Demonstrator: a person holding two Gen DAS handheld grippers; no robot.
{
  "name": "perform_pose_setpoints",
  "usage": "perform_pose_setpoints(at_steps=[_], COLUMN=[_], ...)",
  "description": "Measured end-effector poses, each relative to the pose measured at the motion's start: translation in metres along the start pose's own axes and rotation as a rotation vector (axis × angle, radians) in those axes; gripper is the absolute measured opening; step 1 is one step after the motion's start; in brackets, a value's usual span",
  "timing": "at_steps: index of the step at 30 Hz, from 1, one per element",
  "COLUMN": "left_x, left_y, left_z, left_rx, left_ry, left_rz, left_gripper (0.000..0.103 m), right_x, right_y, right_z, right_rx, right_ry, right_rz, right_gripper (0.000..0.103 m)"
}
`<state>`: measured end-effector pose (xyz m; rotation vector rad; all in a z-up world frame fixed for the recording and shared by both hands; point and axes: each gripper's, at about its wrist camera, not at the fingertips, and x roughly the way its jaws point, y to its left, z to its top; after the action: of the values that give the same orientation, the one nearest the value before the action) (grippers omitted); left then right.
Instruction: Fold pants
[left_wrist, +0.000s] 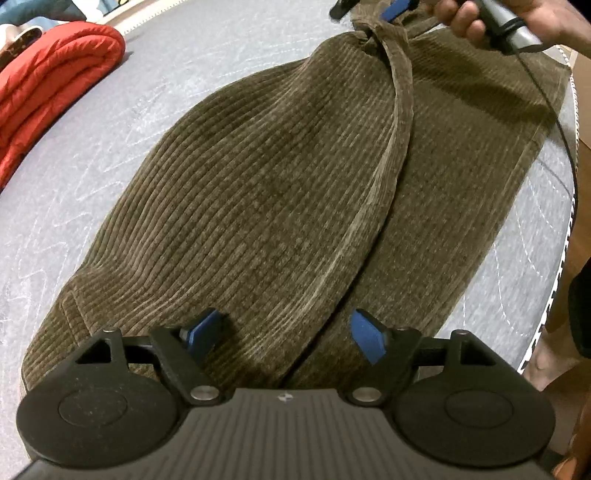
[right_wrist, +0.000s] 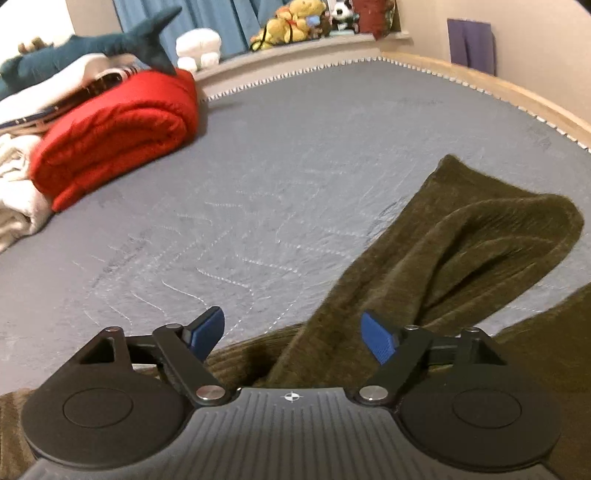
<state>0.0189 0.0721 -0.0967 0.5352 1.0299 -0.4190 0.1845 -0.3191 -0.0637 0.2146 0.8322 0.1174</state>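
Olive-brown corduroy pants (left_wrist: 280, 177) lie on the grey quilted bed (left_wrist: 92, 177), one half folded over the other. My left gripper (left_wrist: 288, 332) is open, its blue pads just above the near end of the pants. My right gripper (right_wrist: 293, 332) is open and empty, hovering over the far end of the pants (right_wrist: 443, 258), where a leg rises in a loose fold. In the left wrist view the right gripper (left_wrist: 388, 9) shows at the top, by a bunched corner of the pants, with the hand holding it.
A folded red blanket (right_wrist: 114, 136) lies at the bed's left, beside white cloth (right_wrist: 14, 192) and a blue plush shark (right_wrist: 92, 48). Plush toys (right_wrist: 295, 20) sit on the ledge behind. The bed's edge (left_wrist: 569, 221) runs along the right, a wooden frame beyond.
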Motion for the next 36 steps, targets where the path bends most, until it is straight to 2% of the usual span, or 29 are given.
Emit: perform_pose_setpoints(at_steps=[5,6,8,10,12,14,16,18,21,27,30,32,33,35,36], left_x=[0.005,0.006,0.005,0.004,0.004,0.005,0.004,0.000,-0.014,-0.053,-0.056,-0.046,-0.041,-0.042,-0.047], left_y=[-0.004,-0.004,-0.004,-0.003,-0.002,-0.001,0.000,0.001,0.006,0.015,0.012,0.006,0.003,0.002,0.007], left_z=[0.007,0.008,0.010,0.010,0.010,0.009,0.008,0.008,0.008,-0.007,-0.017,-0.025,-0.028,-0.029,-0.026], left_rx=[0.017,0.021,0.021,0.029,0.033,0.027,0.031,0.029,0.001,0.001,0.054,0.131,0.166,0.197,0.176], left_ry=[-0.006,-0.006,-0.011,-0.017,-0.019,-0.018,-0.023,-0.036,-0.090,-0.174,-0.151,-0.082,-0.048,-0.051,-0.077], left_rz=[0.004,0.006,0.009,0.019,0.028,0.030,0.045,0.056,0.065,0.003,-0.033,-0.063,-0.078,-0.074,-0.071], left_gripper=[0.083,0.083,0.082,0.074,0.062,0.048,0.025,0.015,0.010,0.009,0.009,0.014,0.019,0.027,0.040], right_x=[0.021,0.021,0.018,0.012,0.002,-0.009,-0.027,-0.046,-0.078,-0.145,-0.159,-0.154,-0.151,-0.148,-0.151], right_y=[0.015,0.014,0.010,0.002,-0.011,-0.020,-0.030,-0.041,-0.054,-0.091,-0.109,-0.121,-0.127,-0.145,-0.157], right_z=[-0.006,-0.006,-0.006,-0.003,0.000,0.000,0.000,-0.002,-0.007,-0.042,-0.070,-0.086,-0.092,-0.095,-0.091], right_rx=[-0.081,-0.085,-0.074,-0.056,-0.016,0.017,0.045,0.070,0.079,0.054,0.054,0.038,0.032,0.071,0.120], right_ry=[0.045,0.043,0.041,0.040,0.037,0.030,0.016,0.006,-0.008,-0.006,0.049,0.111,0.129,0.145,0.123], right_rz=[-0.130,-0.147,-0.167,-0.168,-0.130,-0.123,-0.109,-0.082,-0.047,0.029,0.064,0.071,0.041,-0.032,-0.046], right_gripper=[0.082,0.077,0.059,0.013,0.009,0.008,0.007,0.007,0.007,0.007,0.008,0.011,0.013,0.025,0.036])
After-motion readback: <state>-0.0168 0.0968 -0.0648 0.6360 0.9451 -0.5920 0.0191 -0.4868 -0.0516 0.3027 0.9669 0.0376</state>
